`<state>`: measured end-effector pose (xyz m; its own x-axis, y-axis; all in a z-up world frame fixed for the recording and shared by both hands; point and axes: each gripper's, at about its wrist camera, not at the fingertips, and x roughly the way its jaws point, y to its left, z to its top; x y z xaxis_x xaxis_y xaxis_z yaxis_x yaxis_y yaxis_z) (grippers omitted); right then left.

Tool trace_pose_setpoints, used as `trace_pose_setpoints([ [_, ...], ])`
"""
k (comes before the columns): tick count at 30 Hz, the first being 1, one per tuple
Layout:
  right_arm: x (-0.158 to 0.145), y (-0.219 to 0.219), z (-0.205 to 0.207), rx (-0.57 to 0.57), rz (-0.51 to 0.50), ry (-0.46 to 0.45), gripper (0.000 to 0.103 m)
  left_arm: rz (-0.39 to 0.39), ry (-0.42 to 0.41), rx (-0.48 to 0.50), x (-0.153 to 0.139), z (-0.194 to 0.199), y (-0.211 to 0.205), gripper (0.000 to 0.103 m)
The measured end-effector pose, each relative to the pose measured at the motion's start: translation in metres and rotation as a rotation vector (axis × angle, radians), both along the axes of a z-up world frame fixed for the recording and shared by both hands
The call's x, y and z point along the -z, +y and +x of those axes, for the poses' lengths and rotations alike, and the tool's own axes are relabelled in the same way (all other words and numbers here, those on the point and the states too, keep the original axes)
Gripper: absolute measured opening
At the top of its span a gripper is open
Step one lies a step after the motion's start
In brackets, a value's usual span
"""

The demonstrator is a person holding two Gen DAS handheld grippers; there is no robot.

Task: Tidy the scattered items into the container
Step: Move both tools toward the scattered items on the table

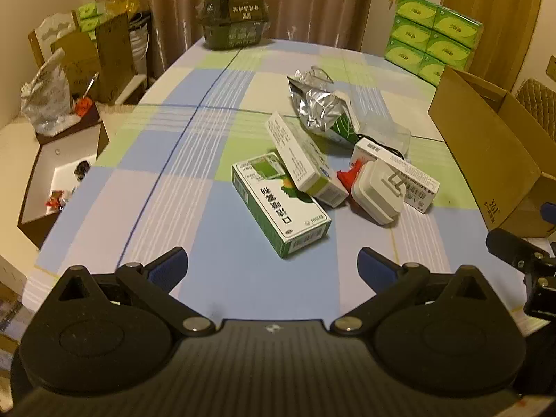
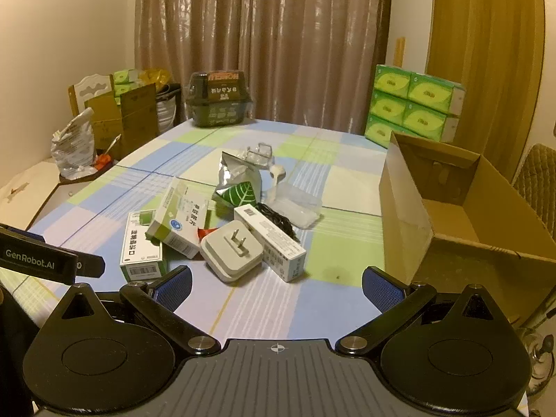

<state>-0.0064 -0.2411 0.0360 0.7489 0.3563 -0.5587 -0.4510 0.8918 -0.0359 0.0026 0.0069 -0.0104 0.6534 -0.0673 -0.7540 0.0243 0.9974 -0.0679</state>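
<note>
Left gripper: jaws spread wide, nothing between the blue pads, hovering over the checked tablecloth short of the pile.
Right gripper: likewise released and empty, near the table's front edge.
Container: open brown cardboard box at the table's right side, its open top tipped toward the pile; inside looks bare.
Green-and-white flat carton: lies flat, nearest the left gripper, long axis running diagonally away to the left.
White-and-green slim carton: leans across the flat carton's far end, long axis diagonal.
White square plug adapter: prongs up, resting against a long white box.
Silver foil pouch with green leaf print: crumpled, behind the cartons.
Black cord: tangled beside a clear plastic tray.
</note>
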Motion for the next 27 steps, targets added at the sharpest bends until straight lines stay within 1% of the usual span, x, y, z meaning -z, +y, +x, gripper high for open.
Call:
trace_pose_setpoints([
  [16, 0.004, -0.001, 0.001, -0.003, 0.011, 0.019, 0.101, -0.003, 0.011, -0.006, 0.003, 0.0, -0.001, 0.102],
  [27, 0.012, -0.001, 0.007, -0.026, -0.016, 0.008, 0.101, -0.009, 0.018, -0.016, 0.005, -0.001, 0.0, 0.102],
])
